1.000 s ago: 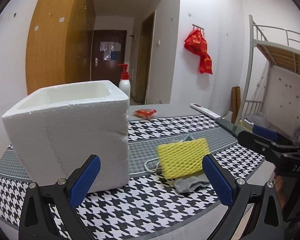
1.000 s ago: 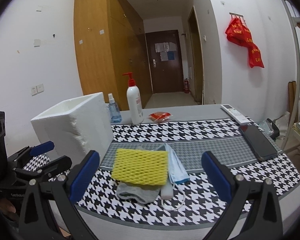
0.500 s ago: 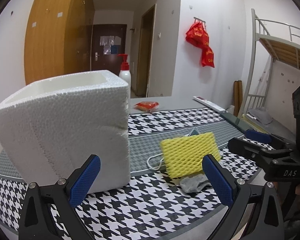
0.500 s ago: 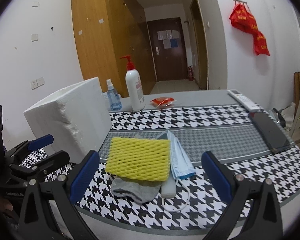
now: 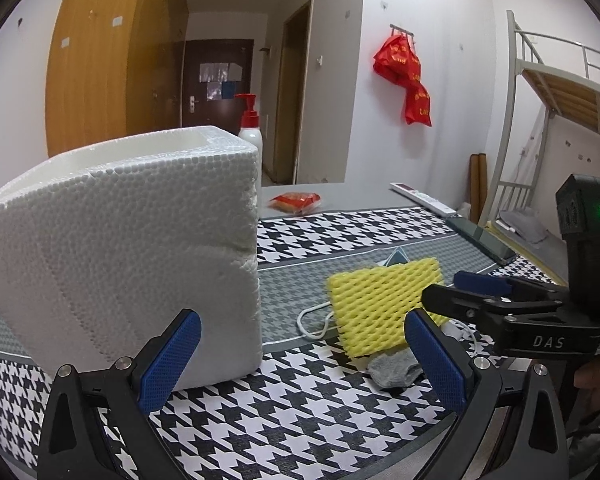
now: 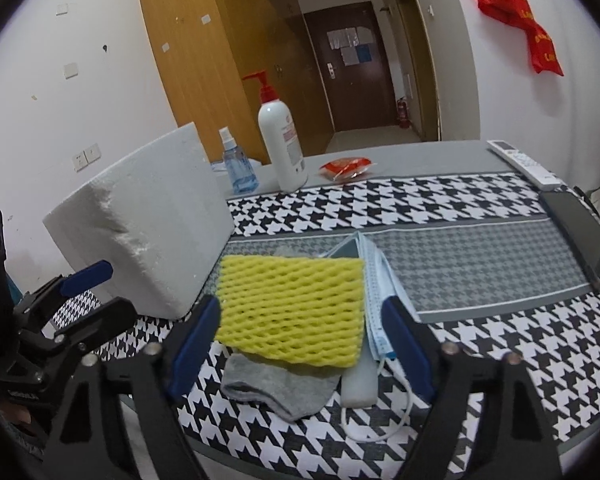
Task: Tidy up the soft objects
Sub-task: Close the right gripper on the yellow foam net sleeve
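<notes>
On houndstooth mat [image 6: 440, 208]: my right gripper [image 6: 300, 344] open, fingers straddling yellow foam net [image 6: 290, 314] atop grey sock [image 6: 278, 386] and mask [image 6: 376, 292]. Left gripper [image 5: 300, 364] open beside foam box [image 5: 120, 248].

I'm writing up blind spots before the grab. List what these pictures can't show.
- Inside of the foam box: left wrist view, hidden by its own walls.
- Grey sock and face mask: right wrist view, partly under the yellow foam net.
- Pump bottle label: too small to read.
- Phone: cut off by the lens edge.
</notes>
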Available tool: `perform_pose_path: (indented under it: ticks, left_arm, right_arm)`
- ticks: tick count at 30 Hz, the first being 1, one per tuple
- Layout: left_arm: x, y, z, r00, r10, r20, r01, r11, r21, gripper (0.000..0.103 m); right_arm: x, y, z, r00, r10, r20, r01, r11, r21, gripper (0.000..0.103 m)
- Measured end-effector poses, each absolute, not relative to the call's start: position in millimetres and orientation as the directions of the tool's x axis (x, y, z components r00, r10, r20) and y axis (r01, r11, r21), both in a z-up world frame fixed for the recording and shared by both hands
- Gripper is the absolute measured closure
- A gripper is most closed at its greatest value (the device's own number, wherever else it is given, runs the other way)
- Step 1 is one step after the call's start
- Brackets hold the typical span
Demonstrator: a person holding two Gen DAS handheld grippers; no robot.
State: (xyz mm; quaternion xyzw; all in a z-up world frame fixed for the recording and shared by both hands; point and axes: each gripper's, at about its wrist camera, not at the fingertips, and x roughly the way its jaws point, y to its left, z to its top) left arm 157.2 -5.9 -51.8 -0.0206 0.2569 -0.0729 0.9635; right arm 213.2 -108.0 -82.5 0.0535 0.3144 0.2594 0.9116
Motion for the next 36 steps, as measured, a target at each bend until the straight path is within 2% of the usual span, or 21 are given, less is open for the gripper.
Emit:
perform_pose_path:
  ticks: [5, 16, 18, 19, 20, 21, 23, 25, 26, 29, 36]
  left_arm:
    - [157.4, -6.6, -51.0, 0.858, -0.140, -0.495, 0.122, 0.990, -0.069, 0.001]
    - [155.9, -10.8, -51.9, 0.857, -0.139, -0.497, 0.122, 0.990, -0.066, 0.001]
    - [154.4, -10.1, -51.8, 0.857, -0.137, -0.497, 0.120, 0.991, -0.065, 0.001]
    - [154.0, -9.7, -51.7, 0.857, -0.136, -0.497, 0.119, 0.991, -0.066, 0.001]
    - [153.6, -9.4, -51.7, 0.857, -0.136, -0.498, 0.117, 0.991, -0.068, 0.001]
    - [153.6, -8.8, -51.7, 0.856, -0.135, -0.499, 0.116, 0.991, -0.068, 0.001]
    - [152.7, -8.0, -52.2, 0.855, -0.133, -0.501, 0.114, 0.991, -0.070, 0.001]
    - [151.2, -7.3, -52.7, 0.854, -0.131, -0.503, 0.111, 0.991, -0.070, 0.001]
    - [150.9, -7.1, -52.2, 0.854, -0.131, -0.503, 0.110, 0.991, -0.071, 0.001]
    - [148.9, -5.9, -52.0, 0.854, -0.127, -0.505, 0.105, 0.992, -0.071, 0.001]
    - [145.9, -7.5, -51.0, 0.853, -0.133, -0.505, 0.114, 0.991, -0.069, 0.001]
  right_arm:
    - [219.3, -102.1, -86.7, 0.641, 0.513, -0.571, -0.449, 0.854, 0.264, 0.033]
    - [225.7, -106.0, -93.1, 0.612, 0.517, -0.599, -0.431, 0.853, 0.295, 0.034]
    - [223.5, -105.6, -91.8, 0.610, 0.524, -0.594, -0.442, 0.848, 0.293, 0.042]
    - [222.9, -105.0, -91.2, 0.608, 0.528, -0.593, -0.447, 0.845, 0.294, 0.055]
    - [222.8, -104.2, -91.2, 0.603, 0.532, -0.595, -0.452, 0.842, 0.295, 0.063]
    - [223.0, -103.3, -91.6, 0.601, 0.531, -0.598, -0.454, 0.842, 0.291, 0.066]
    - [221.9, -100.9, -92.3, 0.600, 0.521, -0.607, -0.458, 0.846, 0.272, 0.079]
    - [220.7, -99.8, -92.1, 0.596, 0.529, -0.604, -0.467, 0.840, 0.276, 0.085]
    - [221.1, -98.5, -91.8, 0.595, 0.531, -0.603, -0.471, 0.839, 0.274, 0.092]
    - [218.2, -96.8, -89.5, 0.596, 0.543, -0.591, -0.485, 0.830, 0.275, 0.097]
    - [206.0, -104.2, -72.7, 0.629, 0.548, -0.550, -0.491, 0.830, 0.265, 0.098]
